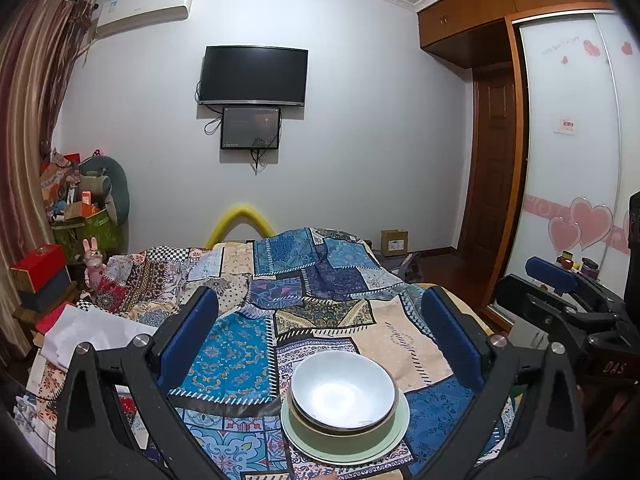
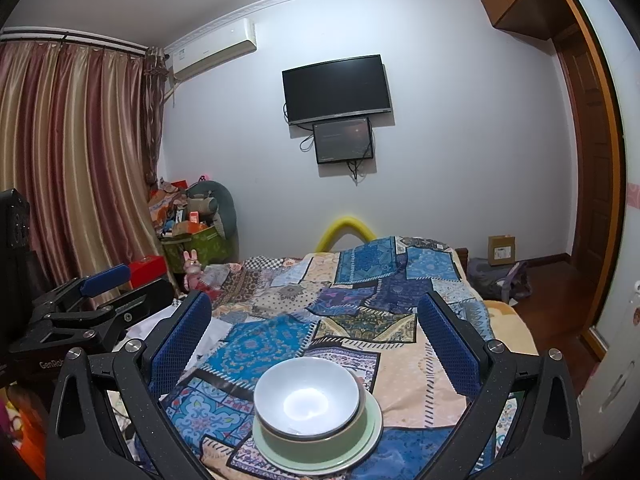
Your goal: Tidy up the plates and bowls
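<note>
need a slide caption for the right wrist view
Open right tongs above a white bowl nested in a green bowl on a green plate, on patchwork bedspread.

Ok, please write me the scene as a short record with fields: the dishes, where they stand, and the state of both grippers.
surface: patchwork bedspread on a bed
stack: white bowl nested in a green bowl, both on a pale green plate
stack position: near edge of the bedspread, in front of both grippers
left gripper: open, holds nothing, apart from the stack
right gripper: open, holds nothing, apart from the stack
background: wall television, smaller screen below it
</note>
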`<state>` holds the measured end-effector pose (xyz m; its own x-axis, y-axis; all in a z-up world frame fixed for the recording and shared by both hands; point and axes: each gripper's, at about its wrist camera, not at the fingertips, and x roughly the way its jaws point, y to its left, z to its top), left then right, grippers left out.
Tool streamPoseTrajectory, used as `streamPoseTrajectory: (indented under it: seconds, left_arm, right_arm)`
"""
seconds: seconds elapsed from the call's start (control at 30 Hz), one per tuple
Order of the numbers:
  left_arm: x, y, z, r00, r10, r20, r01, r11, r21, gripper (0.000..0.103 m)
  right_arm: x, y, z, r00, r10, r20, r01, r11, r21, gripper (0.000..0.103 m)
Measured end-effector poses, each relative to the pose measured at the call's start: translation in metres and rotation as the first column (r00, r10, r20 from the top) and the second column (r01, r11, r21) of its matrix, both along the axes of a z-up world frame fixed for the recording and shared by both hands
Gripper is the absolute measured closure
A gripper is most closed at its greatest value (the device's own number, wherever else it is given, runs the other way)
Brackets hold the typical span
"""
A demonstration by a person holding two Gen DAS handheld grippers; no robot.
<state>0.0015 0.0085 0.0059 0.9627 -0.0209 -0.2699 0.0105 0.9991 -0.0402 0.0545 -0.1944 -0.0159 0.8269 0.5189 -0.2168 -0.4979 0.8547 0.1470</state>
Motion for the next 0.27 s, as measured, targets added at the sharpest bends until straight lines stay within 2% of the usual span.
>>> streamPoseTrajectory:
  seconds: [0.27]
  left_arm:
    - [-0.0004,0.0010,-0.0018,1.000,-0.001,0.006,0.001,1.000,0.004,0.000]
  right_arm:
    - [0.0013,0.0017,-0.0017,1.000,0.001,-0.006,-0.001,1.000,-0.003,0.000]
